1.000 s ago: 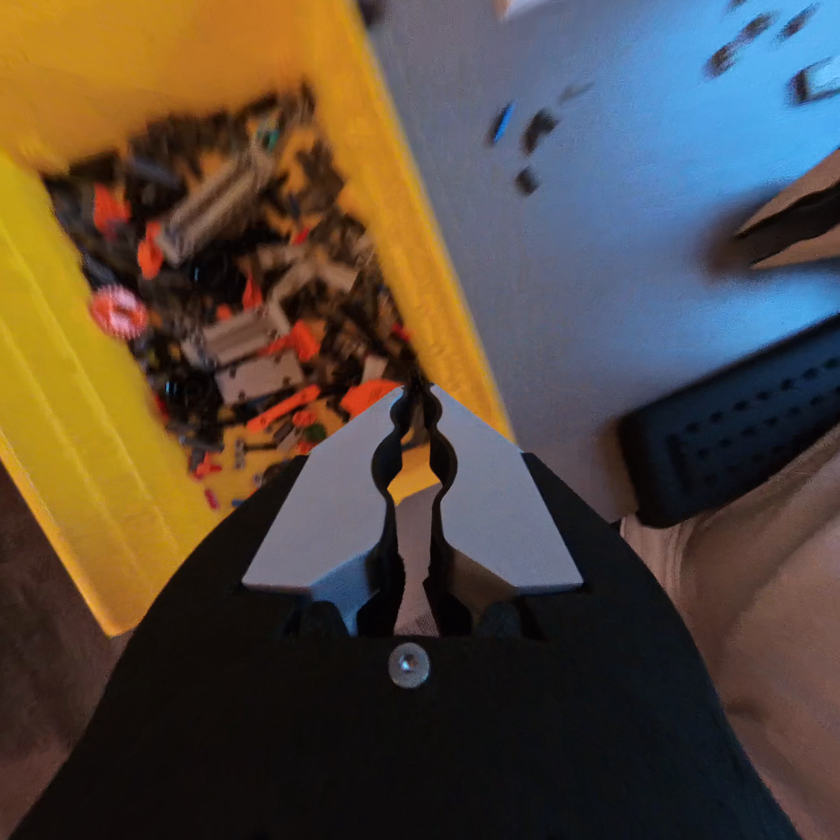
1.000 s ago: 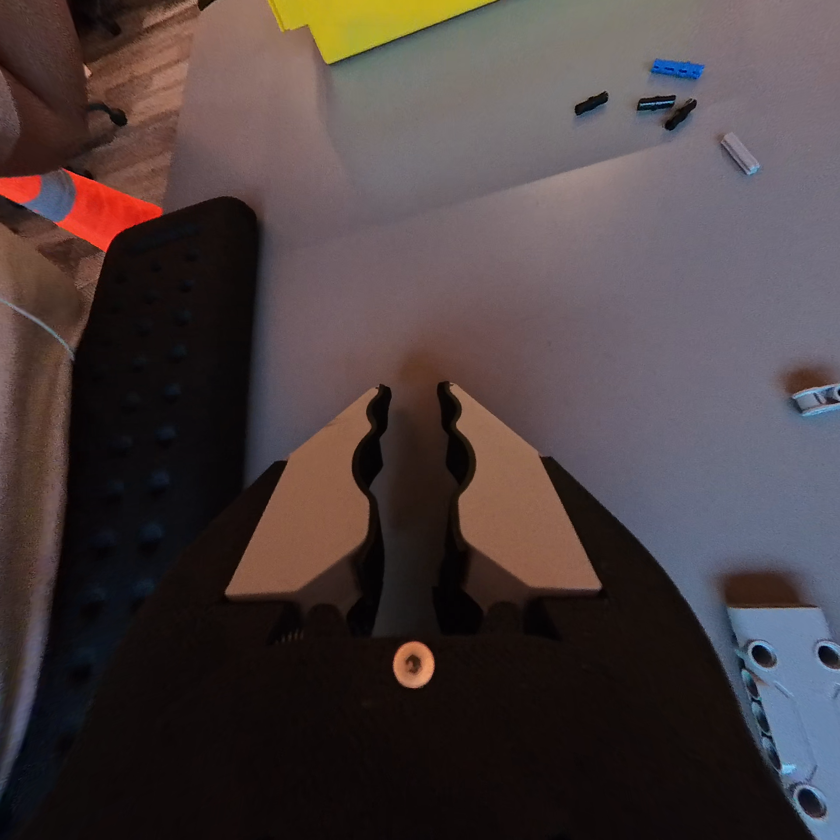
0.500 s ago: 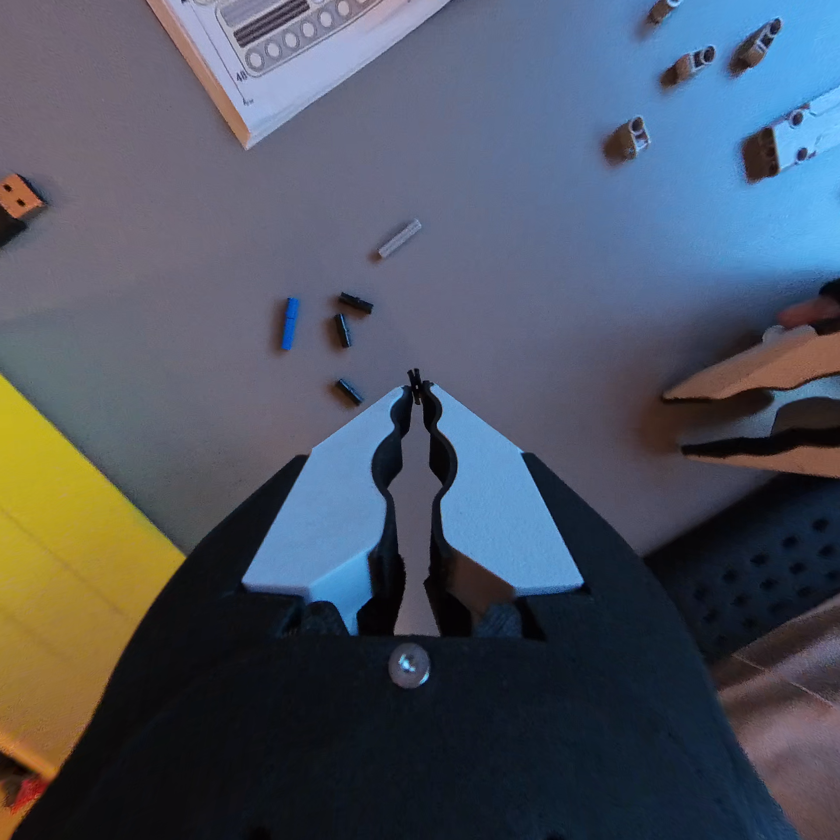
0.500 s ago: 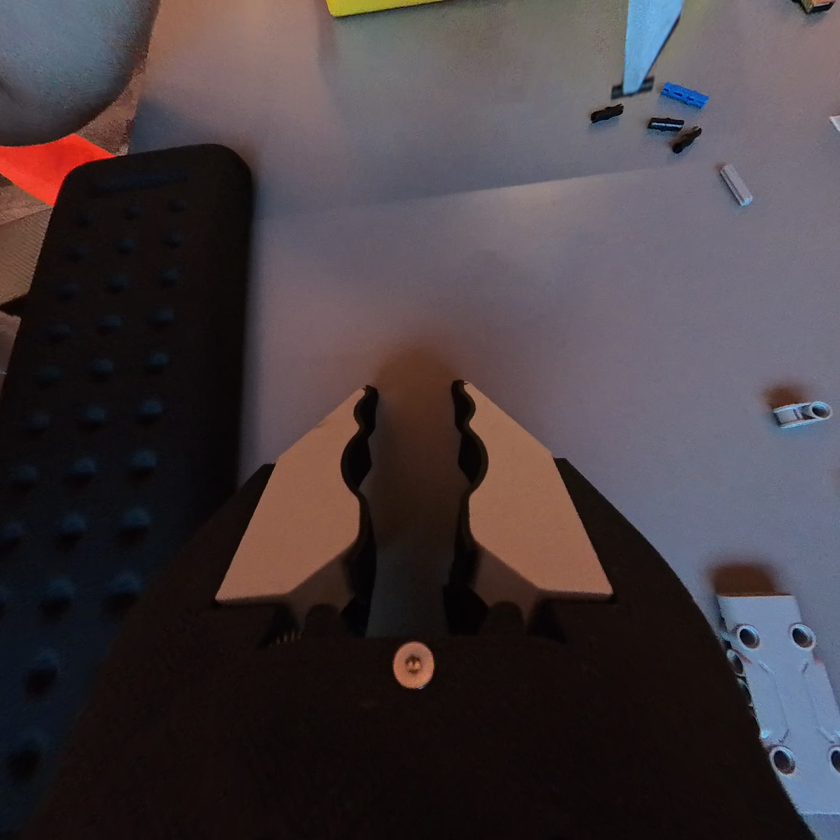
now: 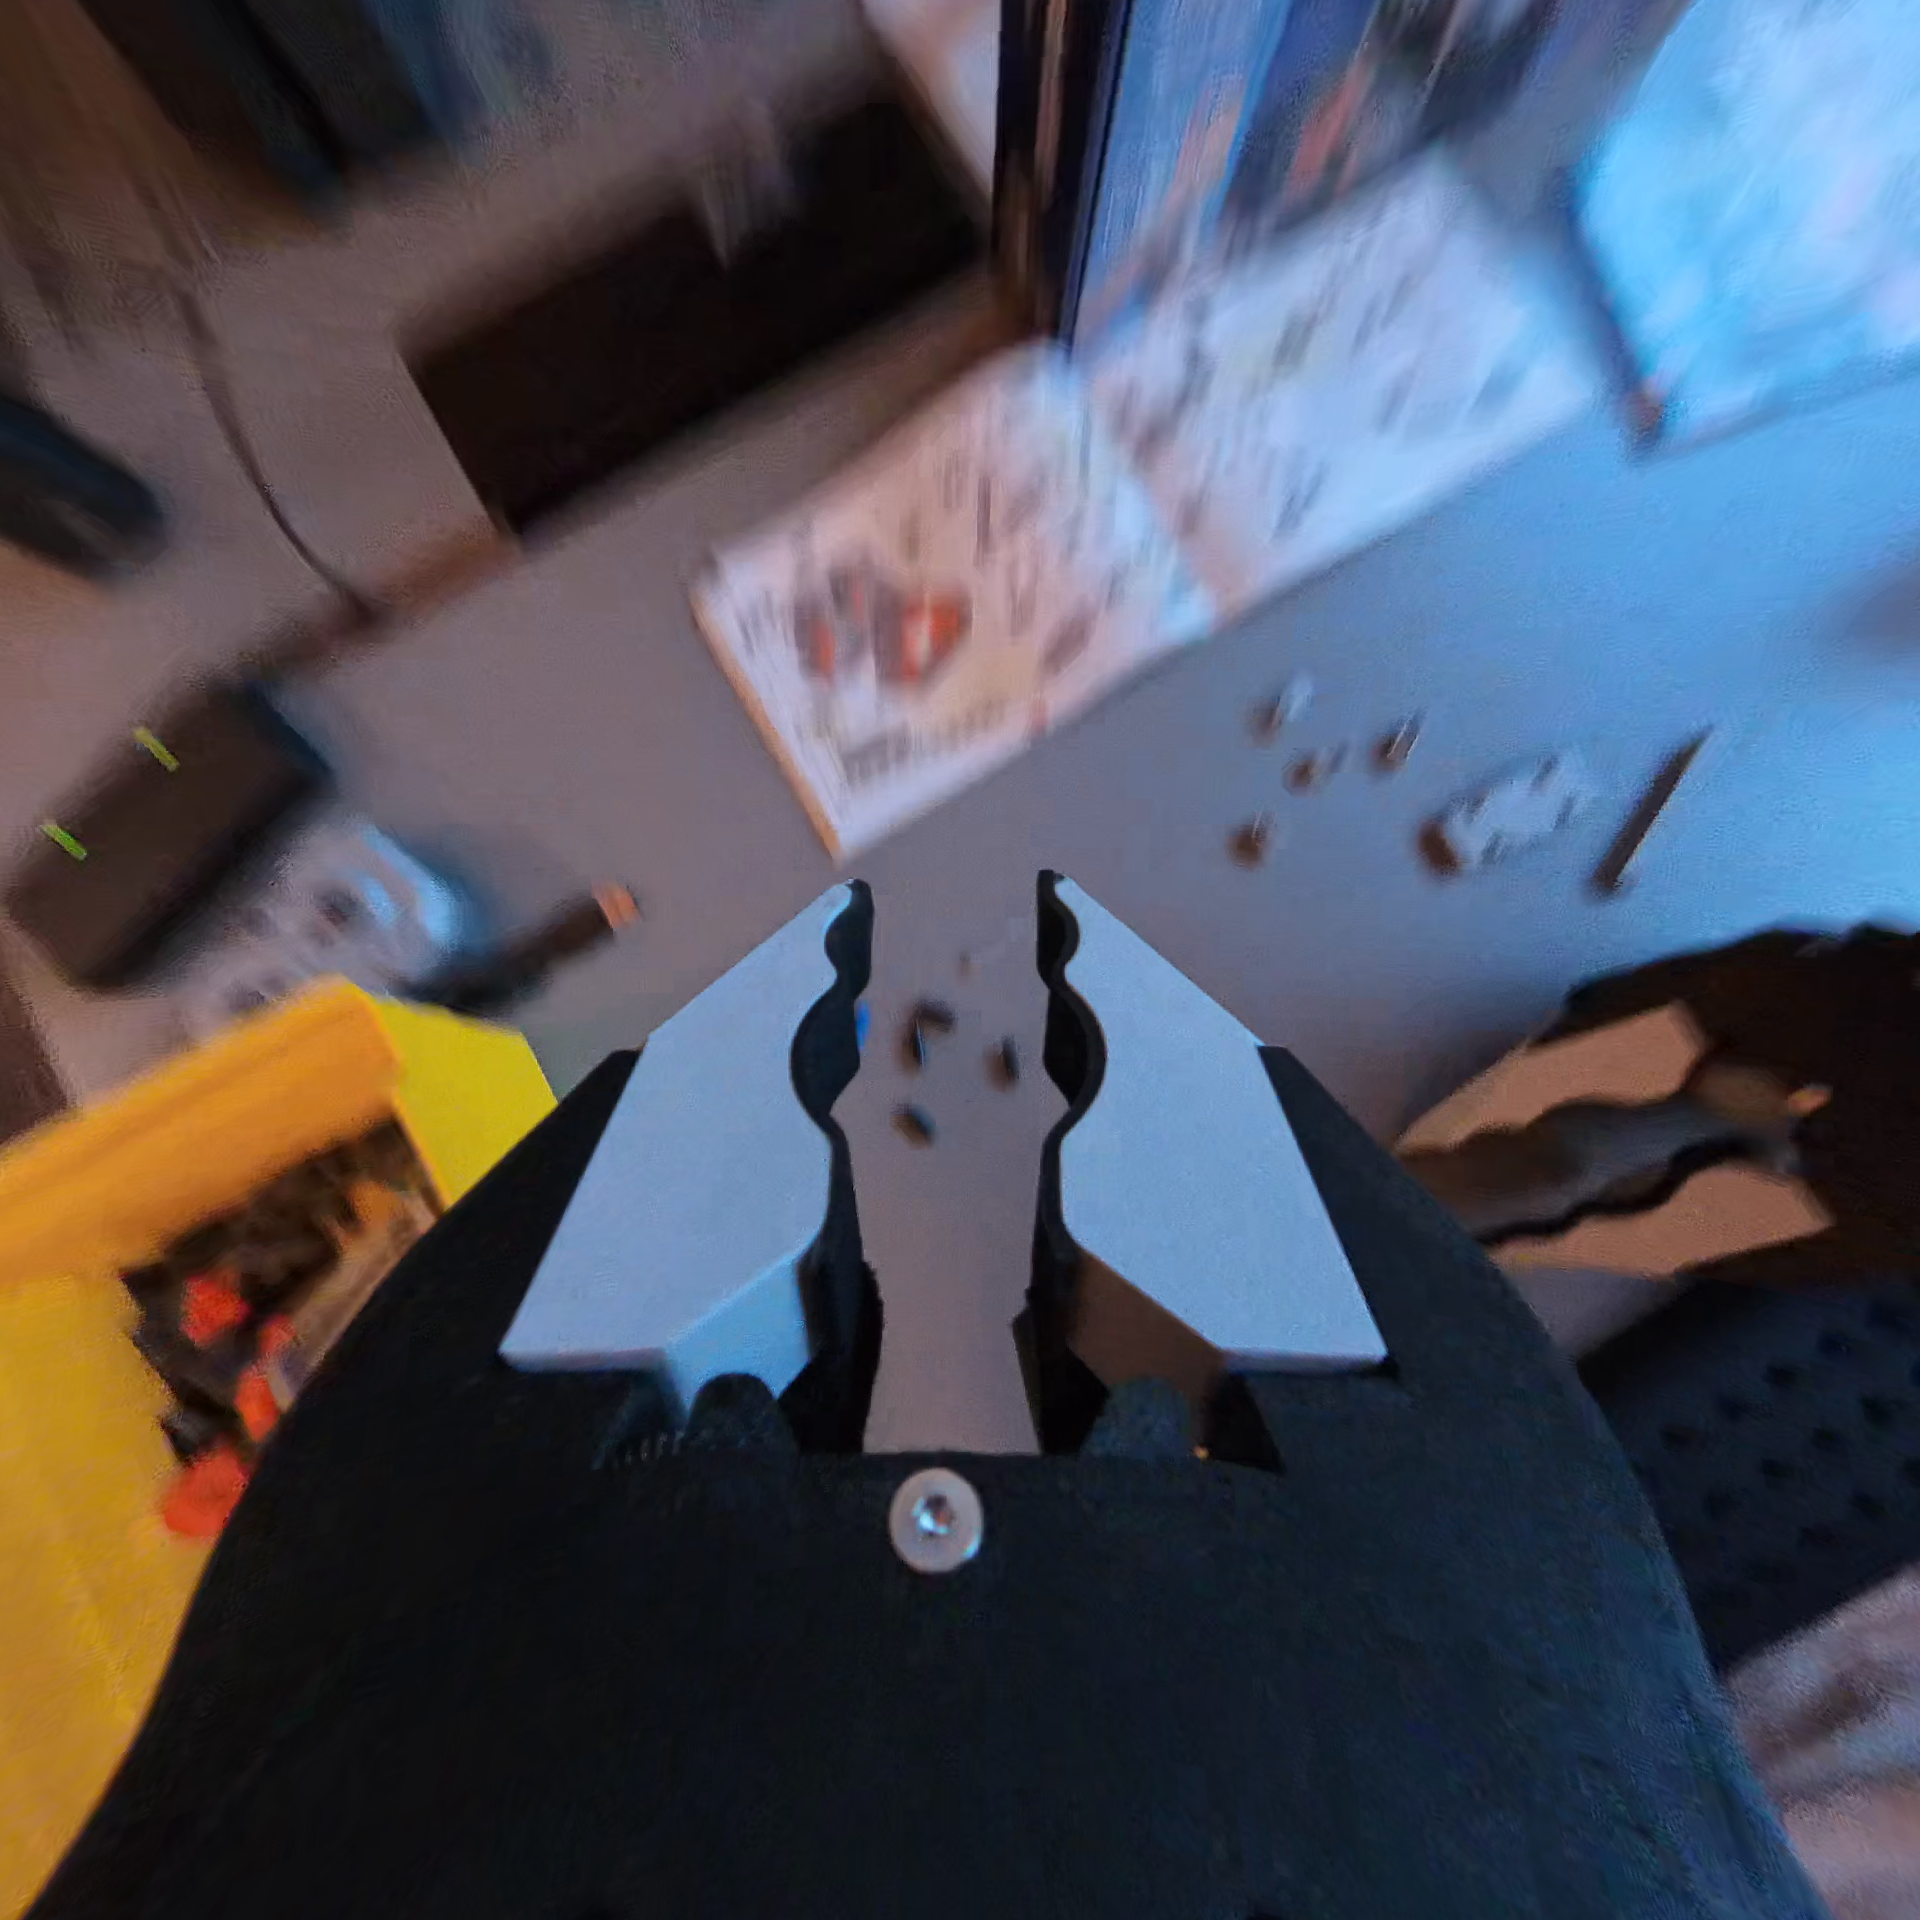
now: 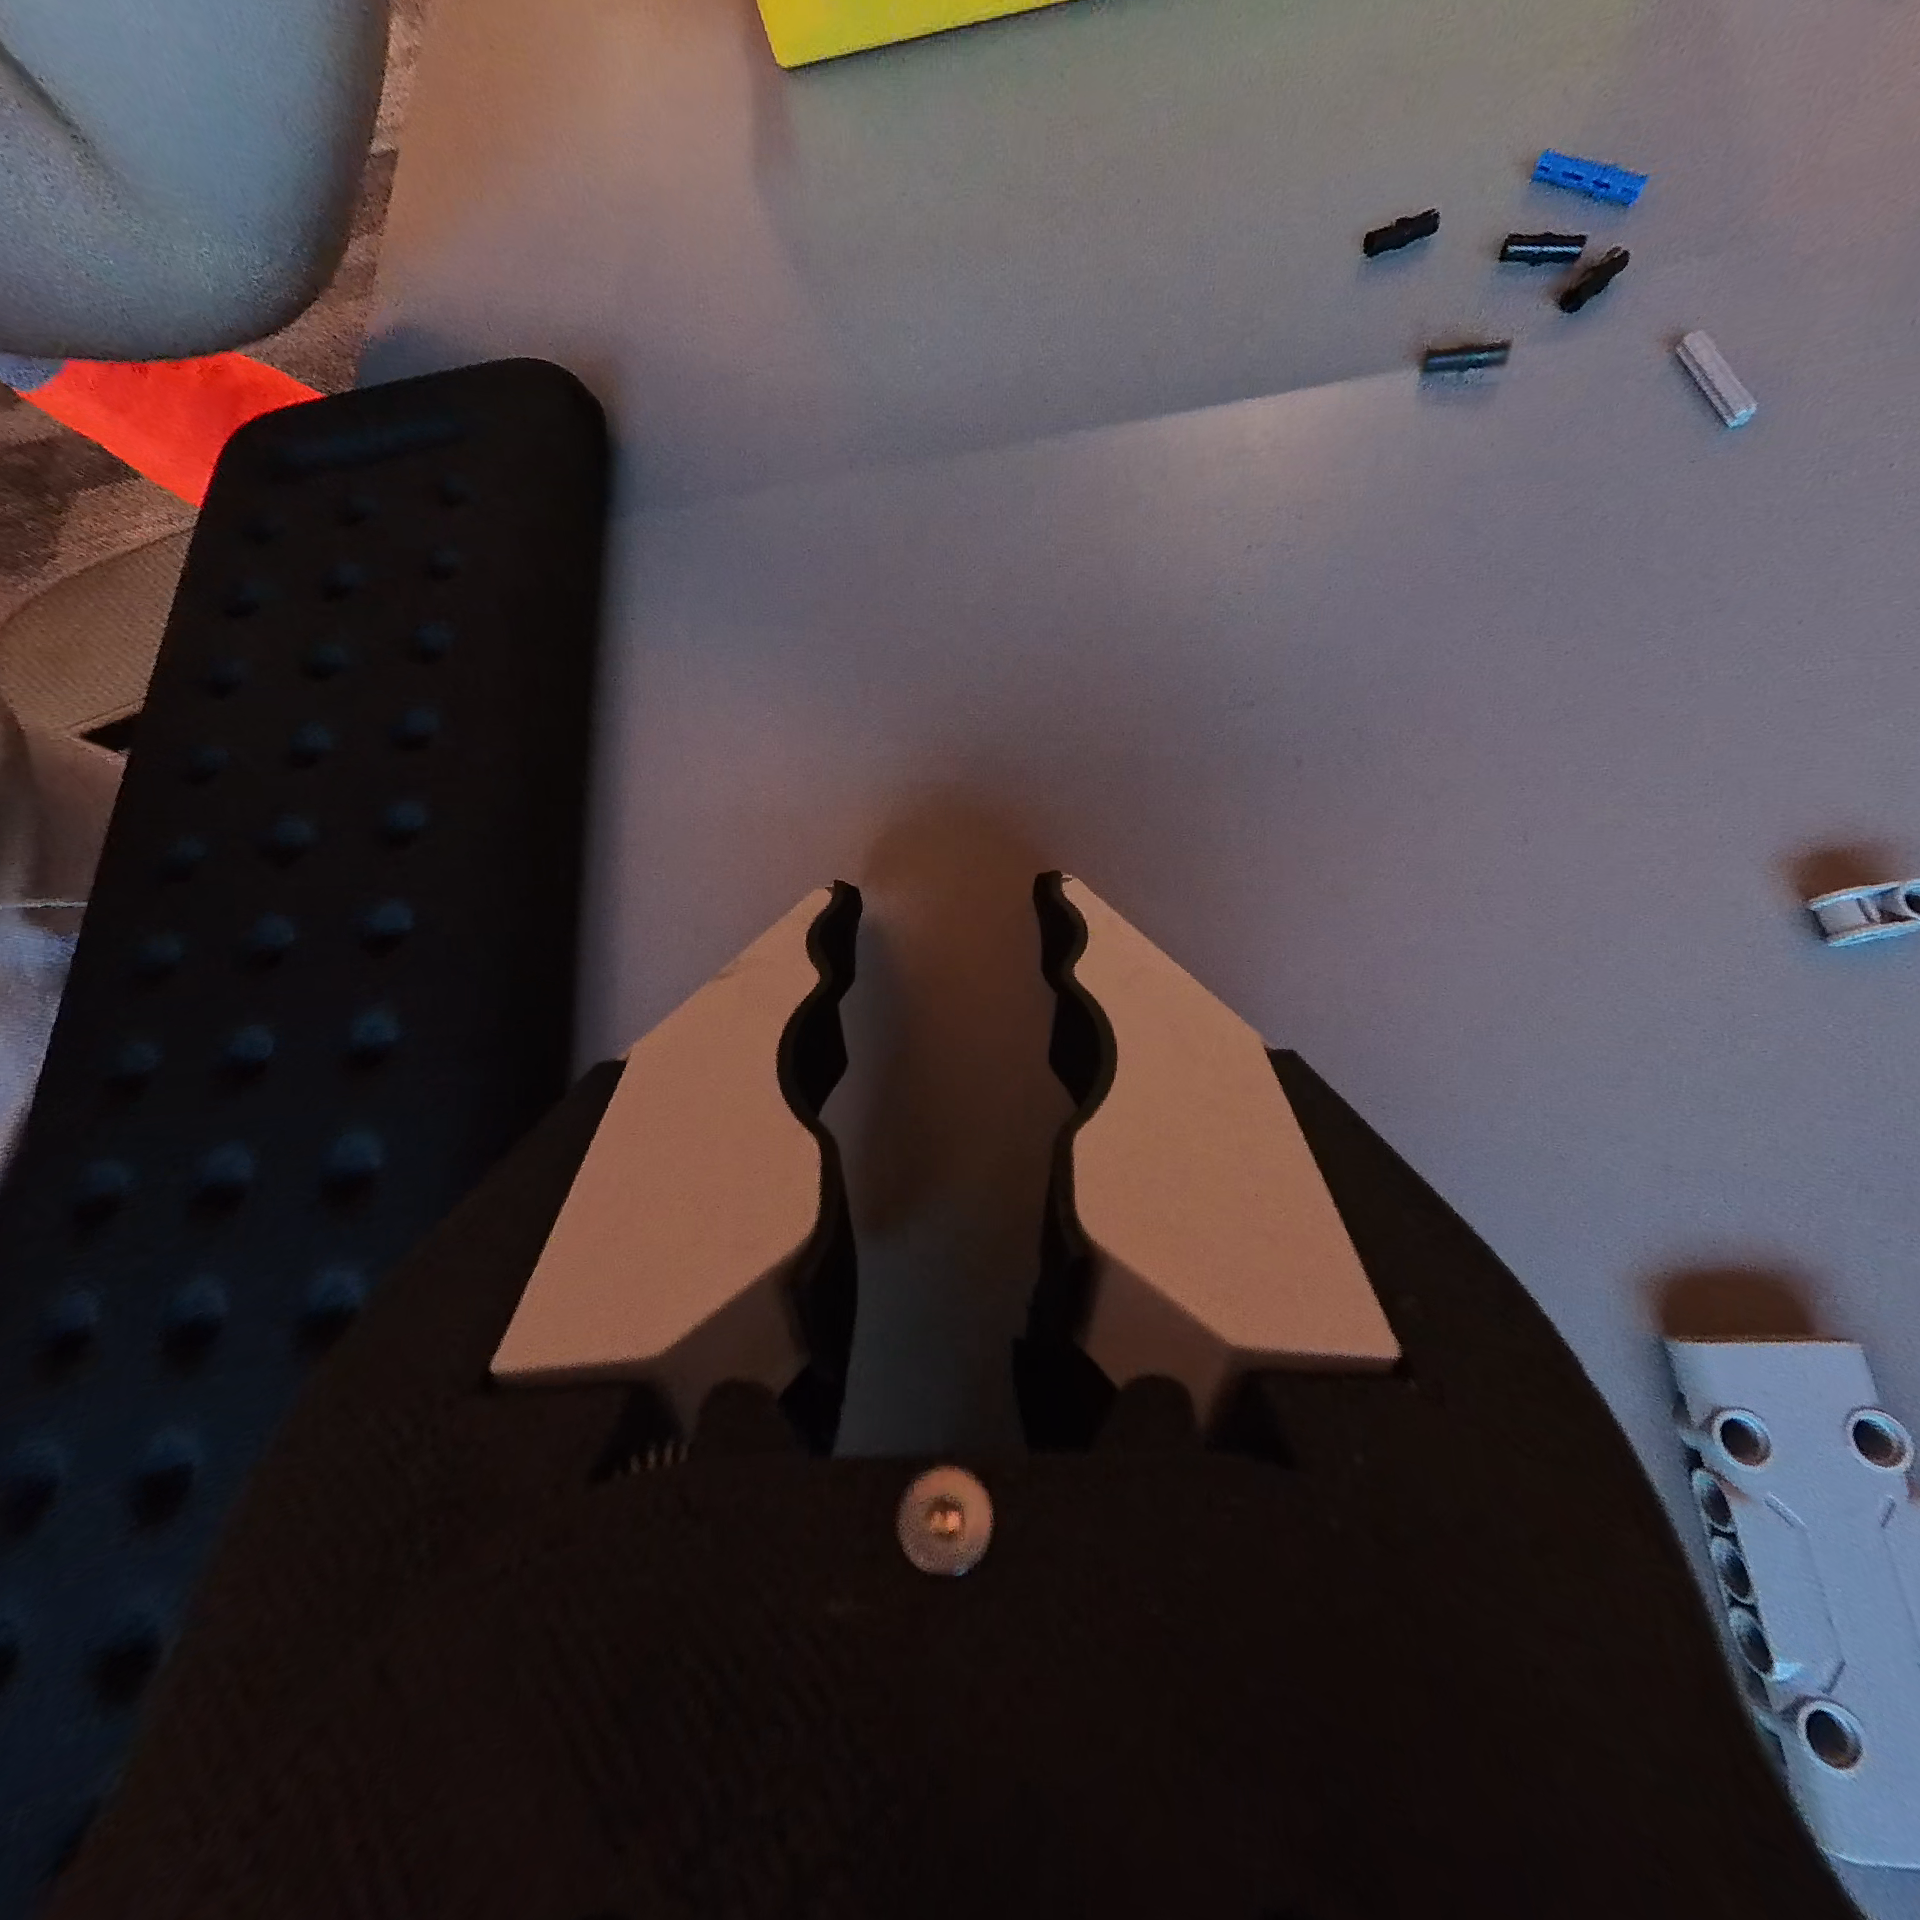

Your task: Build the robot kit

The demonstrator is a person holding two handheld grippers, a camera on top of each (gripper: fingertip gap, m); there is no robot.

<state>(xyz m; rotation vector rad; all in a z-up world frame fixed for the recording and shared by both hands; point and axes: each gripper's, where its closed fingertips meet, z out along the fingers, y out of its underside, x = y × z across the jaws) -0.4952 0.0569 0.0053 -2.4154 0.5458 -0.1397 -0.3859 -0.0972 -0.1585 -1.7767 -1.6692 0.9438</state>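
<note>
My left gripper (image 5: 951, 888) is open and empty, held above the grey table; the view is blurred by motion. Between its fingers lie several small black pins (image 5: 920, 1122) and a blue pin (image 5: 861, 1023). The same pins show in the right wrist view: black pins (image 6: 1401, 233), a fourth dark pin (image 6: 1465, 357), a blue pin (image 6: 1588, 178) and a light grey piece (image 6: 1714, 378). My right gripper (image 6: 948, 883) is open and empty, close over bare table. It shows at the right of the left wrist view (image 5: 1621, 1153).
A yellow bin (image 5: 260, 1049) of mixed small parts stands at the left. An open instruction booklet (image 5: 935, 665) lies behind the pins. A black studded pad (image 6: 291, 831) lies left of my right gripper. A grey holed panel (image 6: 1787, 1538) and a small grey connector (image 6: 1865, 914) lie right. Spacing between my two grippers at the tips: around 25 cm. Left tips and right tips are each some 15 cm from the light grey piece (image 6: 1714, 378).
My left gripper has opened and let go of the black pin, which now lies on the table by the others. It has pulled back and tilted up. My right gripper has opened a little wider.
</note>
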